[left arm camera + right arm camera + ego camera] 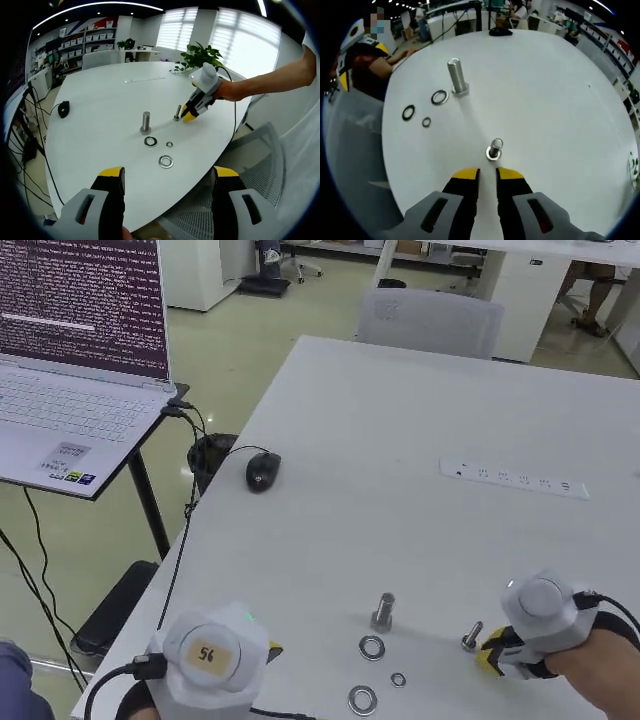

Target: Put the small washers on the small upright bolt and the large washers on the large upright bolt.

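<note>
At lower left, the yellow-tipped left tool [168, 175] gaped wide, empty. Mid-frame on the white desk [400, 440] stood the large steel bolt [383, 612], with two large steel washers [372, 647] and one small washer [398, 679] loose below it. At right, the small bolt [471, 637] stood just before the right tool [487, 174], whose jaws were nearly together and held nothing. The next move probably called for fetching a loose washer.

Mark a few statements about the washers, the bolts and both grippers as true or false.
1. Two large washers and one small washer lie loose on the table. True.
2. A washer already sits on the large bolt. False: its shaft is bare, and the washers lie beside it.
3. The left gripper has its jaws wide apart. True.
4. The right gripper grips the small washer. False: its jaws are nearly together with nothing between them, just short of the small bolt.
</note>
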`<state>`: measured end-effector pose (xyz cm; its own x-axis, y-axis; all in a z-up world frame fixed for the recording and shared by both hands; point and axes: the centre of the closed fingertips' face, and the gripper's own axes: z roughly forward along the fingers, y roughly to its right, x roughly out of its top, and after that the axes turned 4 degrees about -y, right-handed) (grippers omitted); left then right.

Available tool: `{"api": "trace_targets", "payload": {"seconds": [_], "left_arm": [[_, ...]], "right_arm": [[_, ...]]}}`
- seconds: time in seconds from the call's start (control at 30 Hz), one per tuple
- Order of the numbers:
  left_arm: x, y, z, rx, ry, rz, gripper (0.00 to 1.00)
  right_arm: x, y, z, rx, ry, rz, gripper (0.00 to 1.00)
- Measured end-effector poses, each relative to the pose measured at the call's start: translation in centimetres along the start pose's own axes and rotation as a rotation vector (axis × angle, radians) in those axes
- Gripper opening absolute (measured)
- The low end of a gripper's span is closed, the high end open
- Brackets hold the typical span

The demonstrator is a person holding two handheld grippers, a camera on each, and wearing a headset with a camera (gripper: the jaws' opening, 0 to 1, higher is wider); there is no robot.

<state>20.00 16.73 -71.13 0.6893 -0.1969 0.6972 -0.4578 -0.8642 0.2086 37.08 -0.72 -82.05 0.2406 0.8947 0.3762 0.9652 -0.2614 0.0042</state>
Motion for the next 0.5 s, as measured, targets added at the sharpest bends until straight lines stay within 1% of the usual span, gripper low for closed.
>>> {"api": "trace_targets", "payload": {"seconds": [0.13, 0.17, 0.23, 0.27, 0.33, 0.37, 0.4, 0.43, 0.5], "left_arm": [[0.0, 0.0, 0.0, 0.000, 0.000, 0.000, 0.70], [0.0, 0.0, 0.0, 0.000, -0.001, 0.000, 0.70], [0.0, 0.1, 0.1, -0.003, -0.001, 0.001, 0.70], [0.0, 0.2, 0.1, -0.004, -0.002, 0.002, 0.70], [0.0, 0.3, 0.2, -0.007, -0.004, 0.005, 0.70], [0.0, 0.4, 0.3, -0.008, -0.004, 0.005, 0.70], [0.1, 0.4, 0.3, -0.009, -0.004, 0.006, 0.70], [0.1, 0.4, 0.3, -0.009, -0.004, 0.007, 0.70], [0.2, 0.5, 0.4, -0.010, 0.001, 0.006, 0.70]], "right_arm": [[-0.9, -1.0, 0.2, 0.018, -0.006, 0.007, 0.14], [-0.6, -1.1, 0.1, 0.013, 0.011, -0.004, 0.15], [-0.5, -2.0, 0.0, 0.034, 0.015, 0.002, 0.15], [-0.2, -2.6, 0.1, 0.051, 0.027, 0.006, 0.15], [0.4, -3.7, 0.3, 0.079, 0.043, -0.021, 0.16], [0.8, -4.5, 0.5, 0.091, 0.041, -0.051, 0.16], [1.1, -5.0, 0.6, 0.102, 0.044, -0.093, 0.16], [1.4, -5.4, 0.7, 0.106, 0.045, -0.117, 0.16], [2.4, -6.4, 1.1, 0.124, 0.060, -0.124, 0.16]]}}
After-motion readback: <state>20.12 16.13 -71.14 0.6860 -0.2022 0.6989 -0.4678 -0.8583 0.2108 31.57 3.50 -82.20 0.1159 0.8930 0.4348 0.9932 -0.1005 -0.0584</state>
